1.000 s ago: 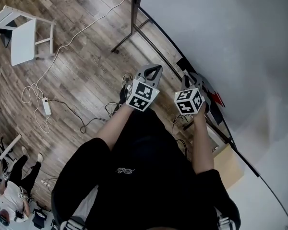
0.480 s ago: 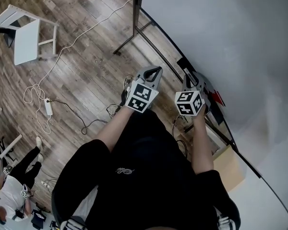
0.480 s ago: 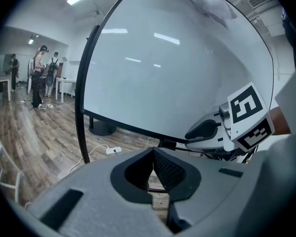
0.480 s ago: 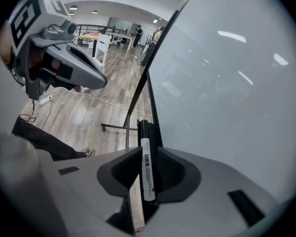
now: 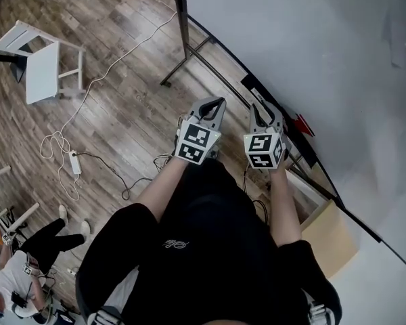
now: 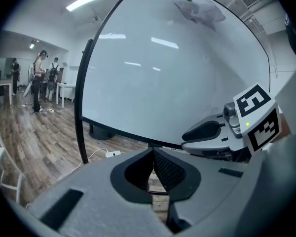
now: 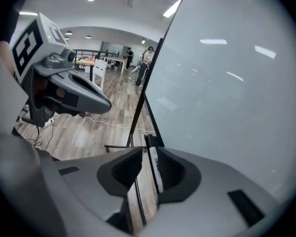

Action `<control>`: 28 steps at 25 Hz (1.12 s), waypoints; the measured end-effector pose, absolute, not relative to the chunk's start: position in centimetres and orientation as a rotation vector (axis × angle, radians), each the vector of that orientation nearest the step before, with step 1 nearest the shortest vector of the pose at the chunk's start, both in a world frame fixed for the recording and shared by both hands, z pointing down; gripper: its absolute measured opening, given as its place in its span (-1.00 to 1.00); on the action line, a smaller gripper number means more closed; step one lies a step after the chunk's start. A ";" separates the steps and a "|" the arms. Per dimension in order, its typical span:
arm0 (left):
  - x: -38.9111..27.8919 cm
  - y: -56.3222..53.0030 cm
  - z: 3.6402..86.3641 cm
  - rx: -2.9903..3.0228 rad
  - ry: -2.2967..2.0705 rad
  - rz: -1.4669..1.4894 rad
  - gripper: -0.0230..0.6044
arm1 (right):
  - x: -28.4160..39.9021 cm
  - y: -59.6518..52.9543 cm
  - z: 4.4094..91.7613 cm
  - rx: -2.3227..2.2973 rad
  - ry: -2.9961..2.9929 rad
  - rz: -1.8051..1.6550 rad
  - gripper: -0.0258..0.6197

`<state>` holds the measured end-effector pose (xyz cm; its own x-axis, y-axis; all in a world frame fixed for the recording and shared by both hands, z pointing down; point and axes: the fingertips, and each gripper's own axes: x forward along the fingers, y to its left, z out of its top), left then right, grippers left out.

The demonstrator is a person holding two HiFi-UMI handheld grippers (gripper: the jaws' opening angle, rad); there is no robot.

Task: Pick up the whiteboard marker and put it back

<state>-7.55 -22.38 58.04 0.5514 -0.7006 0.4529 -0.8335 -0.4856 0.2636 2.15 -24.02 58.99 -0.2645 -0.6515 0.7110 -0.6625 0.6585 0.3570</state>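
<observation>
A white marker with a black cap point(image 7: 155, 169) shows between my right gripper's jaws point(image 7: 147, 149). It lies along the right-hand pad, with a clear gap to the left-hand pad. These jaws are opening and do not press on the marker. The right gripper point(image 5: 262, 108) hangs over the dark tray point(image 5: 284, 135) at the foot of the whiteboard point(image 5: 311, 46). My left gripper point(image 5: 216, 102) hovers beside it over the floor, shut with its tips touching point(image 6: 152, 152) and nothing between them. The right gripper's marker cube point(image 6: 256, 115) shows in the left gripper view.
A red item point(image 5: 302, 123) lies on the tray past the right gripper. The board's stand leg point(image 5: 189, 56) crosses the wooden floor. A cardboard box point(image 5: 331, 239) sits under the board. Cables and a power strip point(image 5: 75, 162) trail left, near a white chair point(image 5: 44, 63). A person point(image 5: 27, 263) sits at bottom left.
Both grippers have risen a little and sit slightly higher in the head view. The right gripper has tipped and turned somewhat.
</observation>
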 end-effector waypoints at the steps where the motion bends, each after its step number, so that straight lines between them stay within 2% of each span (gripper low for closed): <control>1: -7.2 -21.9 57.7 2.340 -1.240 0.393 -0.91 | 2.2 -23.6 58.4 1.044 -1.996 0.025 -0.67; 16: -2.1 -12.9 52.8 2.363 -1.290 0.277 -0.91 | 6.8 -13.6 51.1 1.410 -2.313 0.145 -0.91; 23: 1.0 -9.9 51.2 2.442 -1.276 0.331 -0.91 | 9.8 -10.1 49.4 1.561 -2.385 0.232 -0.92; 28: 1.5 -8.4 49.3 2.475 -1.246 0.327 -0.91 | 9.4 -8.6 47.8 1.621 -2.395 0.256 -0.92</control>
